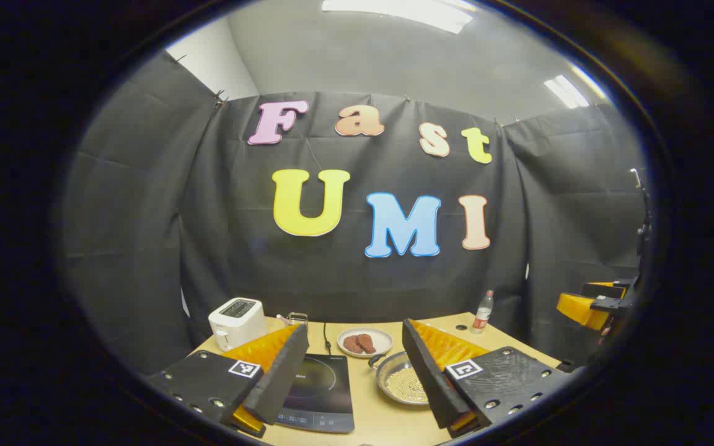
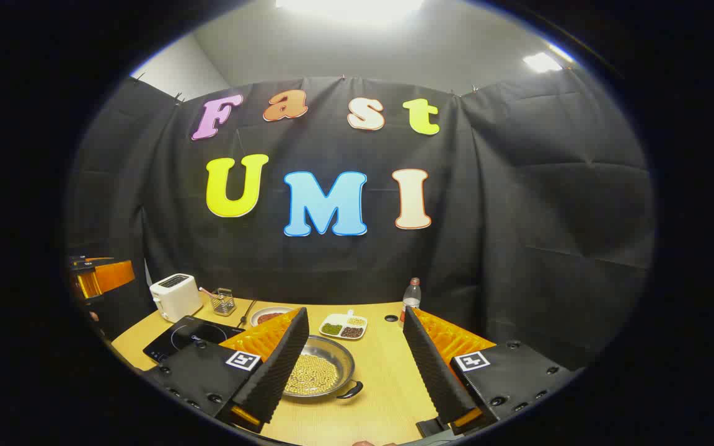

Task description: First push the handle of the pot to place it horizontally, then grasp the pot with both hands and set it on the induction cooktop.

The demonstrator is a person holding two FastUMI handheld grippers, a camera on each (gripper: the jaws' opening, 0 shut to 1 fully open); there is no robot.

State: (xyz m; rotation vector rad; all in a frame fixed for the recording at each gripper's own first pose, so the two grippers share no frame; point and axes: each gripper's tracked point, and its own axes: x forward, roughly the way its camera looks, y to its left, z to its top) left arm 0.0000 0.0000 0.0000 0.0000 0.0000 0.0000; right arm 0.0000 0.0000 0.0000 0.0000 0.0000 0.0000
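Both grippers, left (image 1: 354, 381) and right (image 2: 355, 365), hover spread and empty above the round steel pot of yellow beans (image 2: 318, 373), resting at the black induction cooktop's (image 2: 186, 337) three o'clock, handles yet unpushed.

Wedge fingers (image 1: 279, 378), square markers, seemingly screwed plates

Your way to the pot (image 2: 318, 371) is open: bare worktop (image 2: 388, 378) lies right of it and in front. The induction cooktop (image 2: 186, 337) sits just left of the pot, its top bare. Behind stand a plate (image 1: 366, 342), a divided dish (image 2: 344, 326), a toaster (image 2: 175, 297), a wire basket (image 2: 224, 301) and a bottle (image 2: 411, 298) along the back edge.
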